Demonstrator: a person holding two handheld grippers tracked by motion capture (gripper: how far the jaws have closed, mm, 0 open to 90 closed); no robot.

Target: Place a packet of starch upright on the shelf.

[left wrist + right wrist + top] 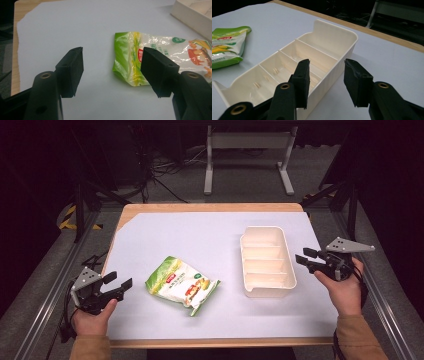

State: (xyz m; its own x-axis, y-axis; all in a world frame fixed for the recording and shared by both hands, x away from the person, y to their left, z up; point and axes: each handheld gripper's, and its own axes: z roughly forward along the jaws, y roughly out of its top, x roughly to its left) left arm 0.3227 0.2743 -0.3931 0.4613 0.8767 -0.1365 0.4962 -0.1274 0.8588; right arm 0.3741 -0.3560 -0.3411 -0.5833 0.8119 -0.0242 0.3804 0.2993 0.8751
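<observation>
A green and white snack bag (181,285) lies flat on the white-covered bench (165,235), left of a cream tray (267,261) with four compartments. The left hand-held gripper (116,285) rests near the bench's left edge, jaws wide and holding nothing, pointed toward the bag. The right hand-held gripper (305,256) hovers just beside the tray's right wall, jaws apart, holding nothing.

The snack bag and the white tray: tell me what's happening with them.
A person holds a gripper in each hand over a table. The left gripper, jaws open, points at the green snack bag lying flat, not touching it. The right gripper, also open, sits beside the empty divided white tray. Nothing is gripped yet.
</observation>
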